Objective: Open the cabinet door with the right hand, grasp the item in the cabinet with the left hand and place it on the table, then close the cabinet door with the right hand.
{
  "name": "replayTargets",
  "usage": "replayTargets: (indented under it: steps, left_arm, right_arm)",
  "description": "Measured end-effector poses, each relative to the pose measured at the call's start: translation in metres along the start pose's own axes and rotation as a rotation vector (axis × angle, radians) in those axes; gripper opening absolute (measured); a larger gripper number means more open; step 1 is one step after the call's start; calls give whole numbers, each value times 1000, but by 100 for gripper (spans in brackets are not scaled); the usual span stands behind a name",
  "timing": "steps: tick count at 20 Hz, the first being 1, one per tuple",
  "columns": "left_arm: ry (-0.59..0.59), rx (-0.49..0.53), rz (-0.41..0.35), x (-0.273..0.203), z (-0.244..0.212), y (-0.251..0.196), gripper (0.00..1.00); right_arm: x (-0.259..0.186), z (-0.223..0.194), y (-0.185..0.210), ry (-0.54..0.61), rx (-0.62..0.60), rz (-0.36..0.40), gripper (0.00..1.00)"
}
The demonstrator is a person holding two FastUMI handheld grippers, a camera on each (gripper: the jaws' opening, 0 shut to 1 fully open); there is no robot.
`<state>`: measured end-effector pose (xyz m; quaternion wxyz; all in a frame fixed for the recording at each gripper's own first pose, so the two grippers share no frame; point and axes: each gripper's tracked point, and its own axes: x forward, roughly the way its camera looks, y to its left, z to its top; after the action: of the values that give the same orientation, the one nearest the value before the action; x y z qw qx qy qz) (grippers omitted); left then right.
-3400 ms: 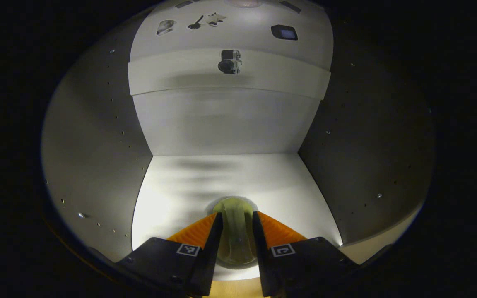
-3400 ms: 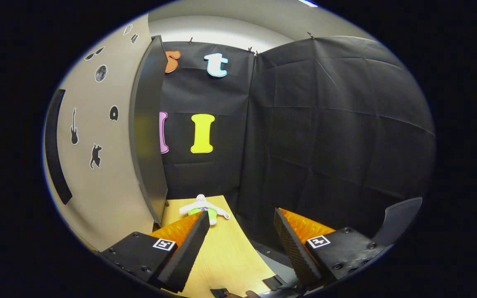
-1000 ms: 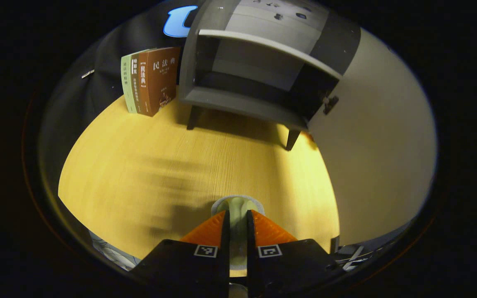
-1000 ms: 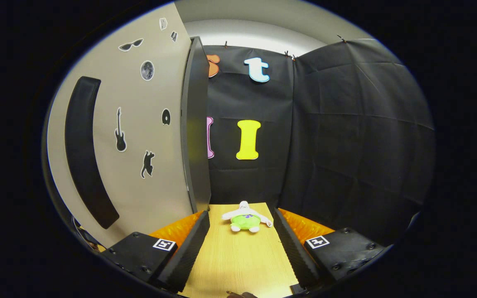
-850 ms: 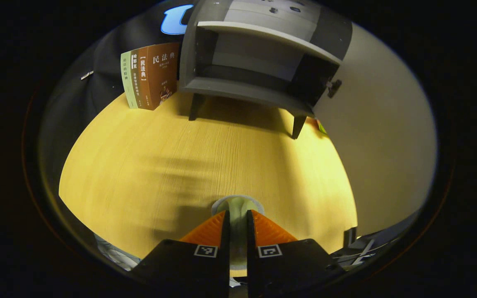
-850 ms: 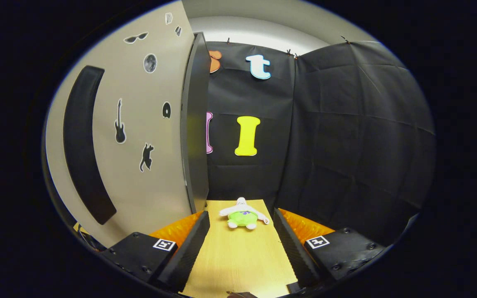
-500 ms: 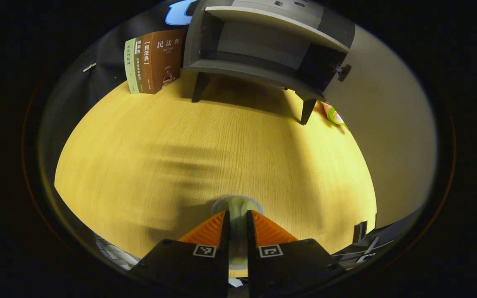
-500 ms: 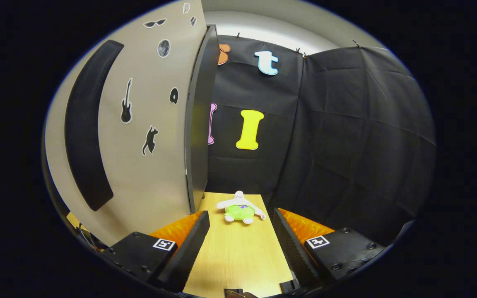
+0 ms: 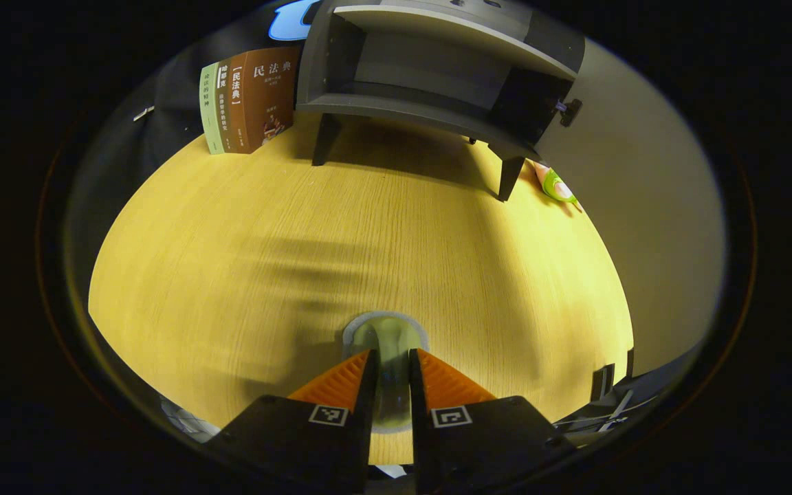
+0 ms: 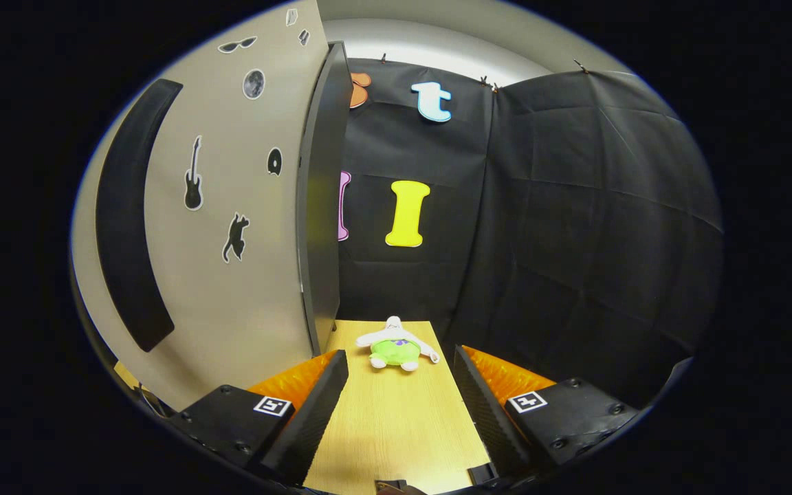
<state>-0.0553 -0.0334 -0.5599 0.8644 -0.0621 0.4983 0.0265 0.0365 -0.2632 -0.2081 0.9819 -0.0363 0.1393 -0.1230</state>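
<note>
While your left gripper (image 9: 389, 368) is clamped on the pale green cup (image 9: 385, 344), both fingers pressing its wall, the cup sits low over the table (image 9: 245, 275), and whether its base touches the wood I cannot tell. If you let go before it rests flat, it could drop, tip and roll, being round and light. Spread the fingers slowly, because a pad dragging on the wall could pull the cup over as you back away.

Your right gripper (image 10: 399, 385) is wide open with nothing between its fingers, just beside the open door (image 10: 231, 227). Past it on the table lies a plush toy (image 10: 396, 349), close to the door's outer edge, though it seems clear of the closing sweep. A push on the door's thin edge rather than its face could slip off; a hard push could slam it and jolt the cabinet (image 9: 430, 75).

Farther back, the cabinet stands on thin legs with books (image 9: 248, 103) just beside it, so a slam might shift both
</note>
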Motion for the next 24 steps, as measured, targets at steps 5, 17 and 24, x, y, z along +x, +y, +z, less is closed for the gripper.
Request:
replayTargets:
  steps: [5, 17, 24]
  left_arm:
    - [-52, 1, -38, -26, 25, -9, 35]
    - [-741, 226, -279, -242, 251, -70, 46]
    - [-988, 347, -309, -334, 288, -84, 79]
  right_arm:
    - [-13, 17, 24, -30, -9, 141, 98]
    - [-61, 23, 51, -51, -15, 287, 98]
    - [-99, 50, 73, -108, 96, 406, 98]
